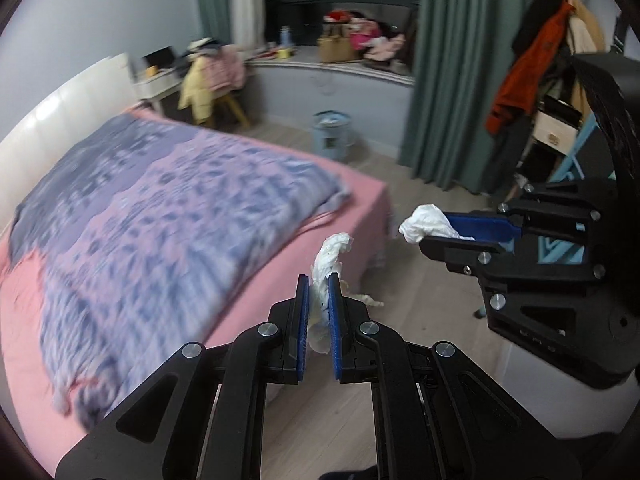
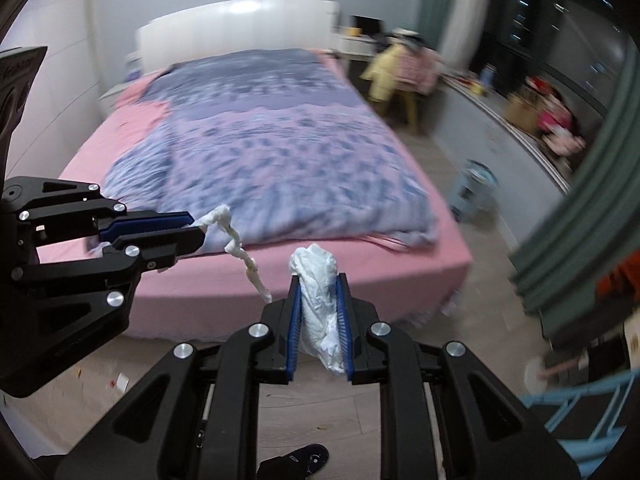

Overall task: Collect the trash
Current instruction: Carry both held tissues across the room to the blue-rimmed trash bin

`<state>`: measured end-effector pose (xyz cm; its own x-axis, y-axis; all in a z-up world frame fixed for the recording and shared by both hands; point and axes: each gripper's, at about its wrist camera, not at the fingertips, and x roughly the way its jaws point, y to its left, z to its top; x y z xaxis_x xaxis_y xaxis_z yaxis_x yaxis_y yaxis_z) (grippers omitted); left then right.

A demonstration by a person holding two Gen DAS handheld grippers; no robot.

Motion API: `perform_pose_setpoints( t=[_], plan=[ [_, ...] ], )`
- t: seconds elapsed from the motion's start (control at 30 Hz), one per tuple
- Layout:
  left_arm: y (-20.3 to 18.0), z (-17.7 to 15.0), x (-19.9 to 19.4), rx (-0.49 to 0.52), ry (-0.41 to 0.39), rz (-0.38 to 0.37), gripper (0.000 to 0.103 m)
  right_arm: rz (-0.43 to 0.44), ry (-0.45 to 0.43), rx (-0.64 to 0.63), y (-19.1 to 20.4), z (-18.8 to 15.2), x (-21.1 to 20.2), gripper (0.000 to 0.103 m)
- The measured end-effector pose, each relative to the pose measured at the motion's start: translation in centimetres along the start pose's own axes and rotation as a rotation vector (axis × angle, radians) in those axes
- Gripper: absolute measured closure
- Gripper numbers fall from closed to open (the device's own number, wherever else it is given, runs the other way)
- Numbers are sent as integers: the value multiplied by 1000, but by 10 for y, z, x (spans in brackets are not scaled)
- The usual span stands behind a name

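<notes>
My left gripper (image 1: 319, 280) is shut on a twisted white tissue (image 1: 330, 258) and holds it in the air off the foot of the bed; it also shows in the right wrist view (image 2: 192, 229) with the tissue (image 2: 240, 248) dangling from it. My right gripper (image 2: 318, 280) is shut on a crumpled white tissue wad (image 2: 318, 280); it also shows at the right of the left wrist view (image 1: 434, 232) with the wad (image 1: 426, 222). A light blue trash bin (image 1: 334, 134) stands on the floor by the window wall, also in the right wrist view (image 2: 474, 190).
A bed (image 1: 352, 208) with a pink sheet and purple patterned quilt (image 2: 272, 152) fills the left. Green curtains (image 1: 452, 80), a chair piled with clothes (image 1: 212, 80), a hanging orange jacket (image 1: 528, 76) and a blue rack (image 2: 580, 412) surround the wooden floor (image 1: 432, 304). Small scraps (image 2: 120, 382) lie on the floor.
</notes>
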<state>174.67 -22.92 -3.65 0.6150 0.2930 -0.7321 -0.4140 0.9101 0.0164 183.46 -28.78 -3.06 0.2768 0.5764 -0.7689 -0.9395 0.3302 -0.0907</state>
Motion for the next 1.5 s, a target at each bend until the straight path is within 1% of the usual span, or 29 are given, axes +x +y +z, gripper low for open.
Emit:
perform_pose_setpoints(
  t=[0.17, 0.2, 0.3, 0.37, 0.4, 0.47, 0.5, 0.53, 0.6, 0.7, 0.83, 0.9, 0.93, 1.03, 1.1, 1.3, 1.5],
  plan=[
    [-68, 51, 41, 60, -17, -58, 95, -52, -20, 88, -82, -12, -7, 86],
    [-85, 62, 49, 74, -23, -73, 95, -77, -24, 103, -105, -16, -11, 86],
    [-125, 88, 66, 101, -27, -114, 95, -125, -31, 138, -146, -24, -16, 86],
    [-157, 108, 82, 137, -25, -148, 95, -162, -33, 179, -176, -31, -23, 86],
    [-174, 119, 90, 162, -21, -170, 95, -190, -36, 214, -197, -36, -28, 86],
    [-197, 134, 102, 202, -19, -205, 95, -222, -36, 253, -218, -40, -31, 86],
    [-208, 141, 107, 220, -20, -217, 95, -252, -37, 292, -238, -45, -33, 86],
    [-223, 152, 116, 247, -21, -239, 95, -266, -37, 311, -246, -46, -33, 86],
    [-242, 166, 128, 276, -19, -265, 95, -308, -33, 368, -273, -50, -34, 86],
    [-270, 194, 156, 316, -18, -312, 95, -347, -25, 424, -306, -53, -32, 86],
    [-293, 231, 187, 359, -41, -364, 95, -409, -19, 473, -354, -51, -22, 86],
    [-302, 252, 203, 382, -45, -384, 95, -433, -7, 506, -377, -43, -12, 86],
    [-305, 266, 213, 392, -42, -399, 95, -438, 0, 514, -383, -41, -9, 86],
    [-310, 297, 233, 435, -52, -425, 95, -460, 24, 524, -407, -29, 2, 86],
    [-312, 317, 248, 454, -61, -429, 95, -475, 30, 540, -428, -21, 12, 86],
    [-316, 366, 296, 433, -36, -417, 95, -485, 32, 576, -473, 3, 36, 86],
    [-329, 418, 356, 405, -1, -390, 95, -455, 28, 540, -539, 34, 71, 86]
  ],
)
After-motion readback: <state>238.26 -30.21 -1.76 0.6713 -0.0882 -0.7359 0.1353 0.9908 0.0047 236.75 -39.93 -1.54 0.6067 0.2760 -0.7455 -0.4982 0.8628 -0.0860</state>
